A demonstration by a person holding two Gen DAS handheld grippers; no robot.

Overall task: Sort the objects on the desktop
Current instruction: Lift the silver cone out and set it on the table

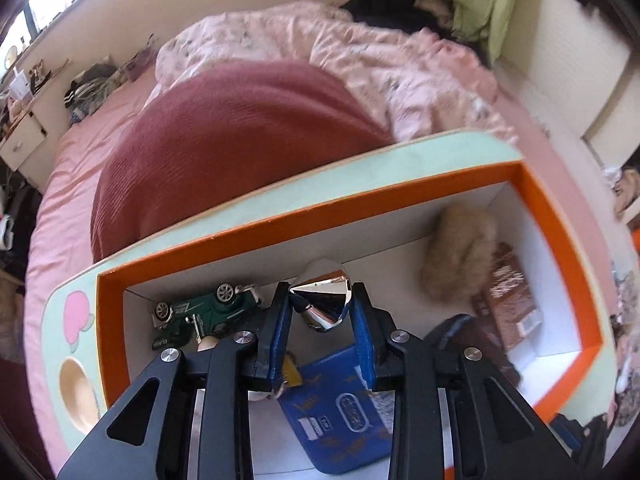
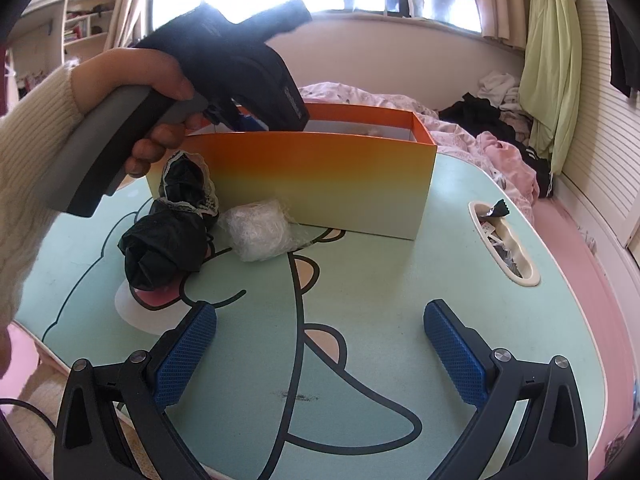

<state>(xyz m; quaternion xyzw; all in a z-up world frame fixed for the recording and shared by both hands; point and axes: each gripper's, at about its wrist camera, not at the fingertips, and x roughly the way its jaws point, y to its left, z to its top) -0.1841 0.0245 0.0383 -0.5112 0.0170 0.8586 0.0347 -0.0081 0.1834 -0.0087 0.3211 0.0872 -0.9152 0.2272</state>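
Left gripper (image 1: 320, 304) clamps a shiny mirror-like piece (image 1: 322, 300) over the orange box (image 1: 308, 216) interior (car (image 1: 204, 308) at near-left). Risk: slick surface slips out early. Right gripper (image 2: 320, 354) gapes empty over table (image 2: 380, 280).

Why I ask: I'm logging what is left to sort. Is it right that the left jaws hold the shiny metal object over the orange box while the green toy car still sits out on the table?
Not quite. The green toy car already lies inside the orange box, as the left wrist view shows. The left gripper does hold the shiny metal object over the box.
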